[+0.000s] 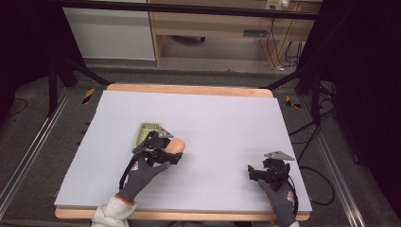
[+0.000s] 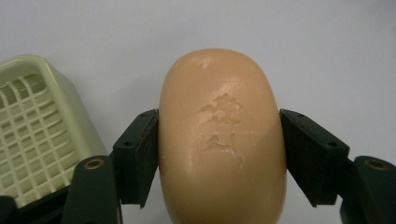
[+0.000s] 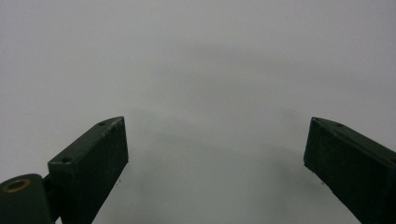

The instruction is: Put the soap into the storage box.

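Soap, a peach oval bar [image 2: 222, 140], sits clamped in our left gripper [image 2: 219, 154]; pale-green plastic slotted dish [image 2: 32, 140] at lower left awaits; right gripper [image 3: 215, 158] gapes empty.

Bare counter [image 1: 222, 123] lies open across the middle and right; only the green basket [image 1: 145, 132], just left of the soap [image 1: 177, 145], blocks that side.
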{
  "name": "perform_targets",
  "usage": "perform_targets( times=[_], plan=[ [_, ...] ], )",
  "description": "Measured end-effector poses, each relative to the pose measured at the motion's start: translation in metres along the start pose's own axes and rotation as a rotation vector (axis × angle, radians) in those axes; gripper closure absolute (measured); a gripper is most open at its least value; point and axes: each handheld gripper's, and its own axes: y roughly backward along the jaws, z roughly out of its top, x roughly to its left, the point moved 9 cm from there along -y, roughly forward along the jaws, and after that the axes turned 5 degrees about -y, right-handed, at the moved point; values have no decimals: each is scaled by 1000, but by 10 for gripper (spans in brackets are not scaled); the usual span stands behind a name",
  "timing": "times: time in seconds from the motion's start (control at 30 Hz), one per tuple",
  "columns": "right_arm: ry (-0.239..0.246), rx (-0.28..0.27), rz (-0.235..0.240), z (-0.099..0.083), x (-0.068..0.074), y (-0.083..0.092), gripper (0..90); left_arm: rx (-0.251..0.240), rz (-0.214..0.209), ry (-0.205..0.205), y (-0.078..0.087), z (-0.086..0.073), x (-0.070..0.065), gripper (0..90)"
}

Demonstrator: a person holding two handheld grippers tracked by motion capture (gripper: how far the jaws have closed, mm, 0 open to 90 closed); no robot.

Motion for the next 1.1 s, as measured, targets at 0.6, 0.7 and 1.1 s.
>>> perform_targets(
  times=[0.6, 0.7, 1.1],
  plan=[
    [2, 0, 2, 0, 1, 0, 67, -55, 46, 67, 23, 7, 34, 316],
    [-1, 2, 3, 0, 1, 0, 67, -61, 55, 80, 25, 7, 40, 317],
    [5, 0, 4, 0, 1, -1, 67, -54, 100, 122, 23, 4, 64, 317]
  ],
)
